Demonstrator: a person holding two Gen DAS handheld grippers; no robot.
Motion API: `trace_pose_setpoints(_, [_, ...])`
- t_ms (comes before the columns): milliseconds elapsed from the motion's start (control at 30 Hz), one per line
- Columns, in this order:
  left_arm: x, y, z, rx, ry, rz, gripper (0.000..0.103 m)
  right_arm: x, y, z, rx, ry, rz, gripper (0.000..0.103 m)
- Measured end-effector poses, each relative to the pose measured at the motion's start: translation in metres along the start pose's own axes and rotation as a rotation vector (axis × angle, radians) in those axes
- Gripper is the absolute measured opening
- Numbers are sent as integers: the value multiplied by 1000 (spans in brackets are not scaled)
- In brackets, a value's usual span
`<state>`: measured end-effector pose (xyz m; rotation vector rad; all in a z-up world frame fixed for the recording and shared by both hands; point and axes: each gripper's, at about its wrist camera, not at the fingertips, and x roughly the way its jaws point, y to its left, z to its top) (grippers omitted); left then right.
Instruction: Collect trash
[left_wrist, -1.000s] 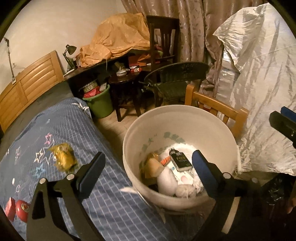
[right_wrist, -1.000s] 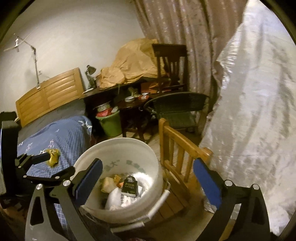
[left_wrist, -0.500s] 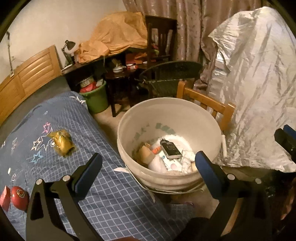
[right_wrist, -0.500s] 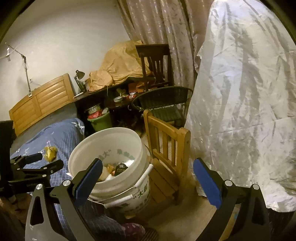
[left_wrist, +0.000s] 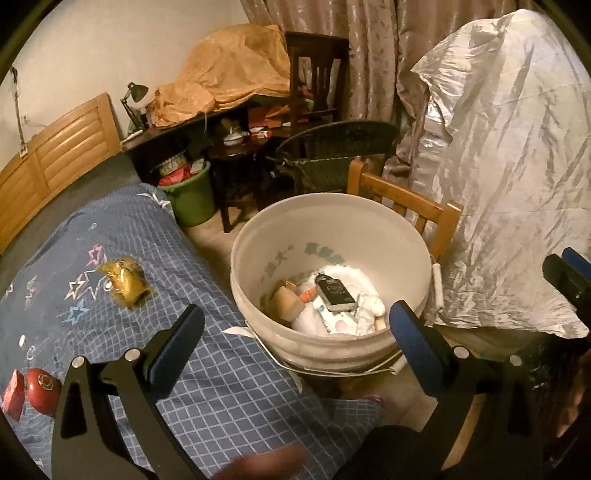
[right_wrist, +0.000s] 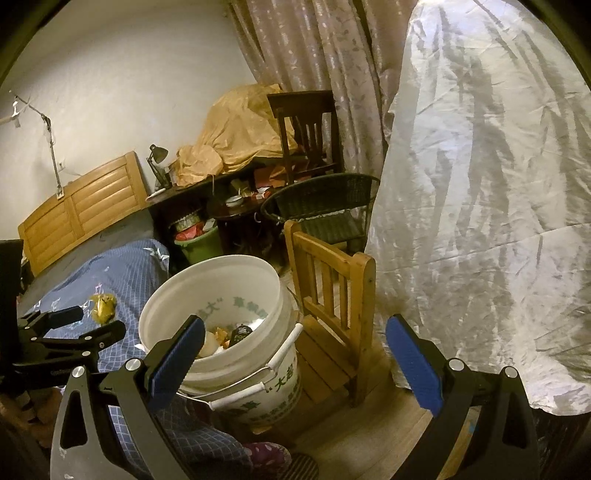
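Left gripper (left_wrist: 295, 332) fingers spread wide, holding nothing, over the bed (left_wrist: 207, 373) edge and the near rim of the white bucket (left_wrist: 332, 236). Right gripper (right_wrist: 295, 350) fingers also wide and empty, above bucket (right_wrist: 236, 269) and small wooden chair (right_wrist: 332, 295). Bucket sits on the floor between bed and chair, holding trash: a black box (left_wrist: 334, 291), white wrappers, a brown piece. Yellow crumpled wrapper (left_wrist: 123, 282) lies on the blue quilt, left of the bucket; red ball (left_wrist: 42, 386) near the bed's lower left.

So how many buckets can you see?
2. The white bucket sits on the floor beside the bed. The green bucket stands farther back by the dark desk. Others may be hidden.
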<state>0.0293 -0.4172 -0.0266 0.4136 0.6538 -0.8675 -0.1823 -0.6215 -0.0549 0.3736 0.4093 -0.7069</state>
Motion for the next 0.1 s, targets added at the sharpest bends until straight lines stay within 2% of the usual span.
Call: trace_pose_setpoints(100, [0, 1, -1, -5, 3, 7, 97, 0, -1, 0, 1, 1, 0, 98])
